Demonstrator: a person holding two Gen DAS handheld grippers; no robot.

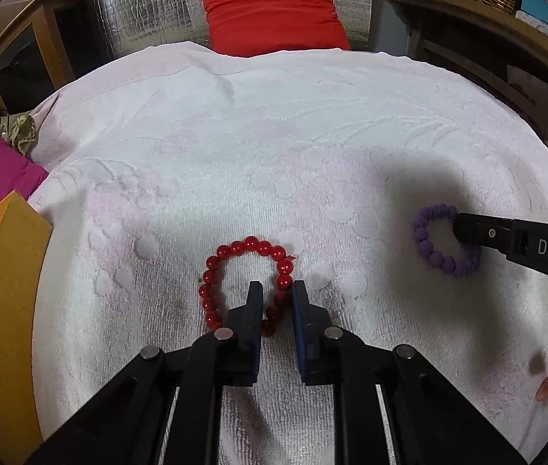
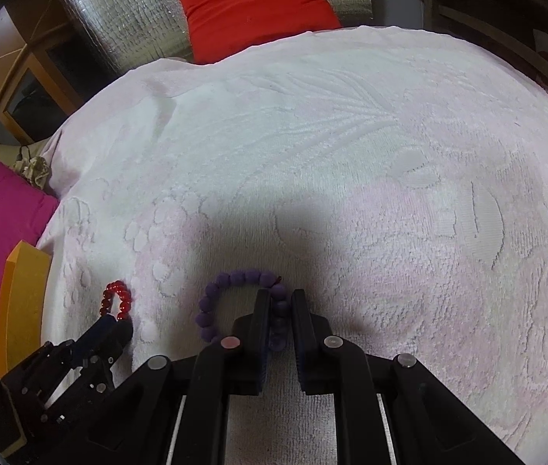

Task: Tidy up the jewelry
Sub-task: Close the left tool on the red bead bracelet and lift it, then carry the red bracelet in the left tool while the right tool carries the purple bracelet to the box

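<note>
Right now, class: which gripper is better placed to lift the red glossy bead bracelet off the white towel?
Left. The left gripper already straddles the red glossy bead bracelet's right side on the white towel. The right gripper is busy straddling the purple matte bead bracelet.

White towel (image 1: pixel 274 135), two bead bracelets (image 1: pixel 246 283)

The only writing I can read is on my right gripper (image 1: pixel 464 230), the black two-finger tool reaching in from about three o'clock in the left wrist view. Its side carries pale capital letters, "D A S", and the word runs on past the picture's edge. In the right wrist view I find no lettering at all.
</note>
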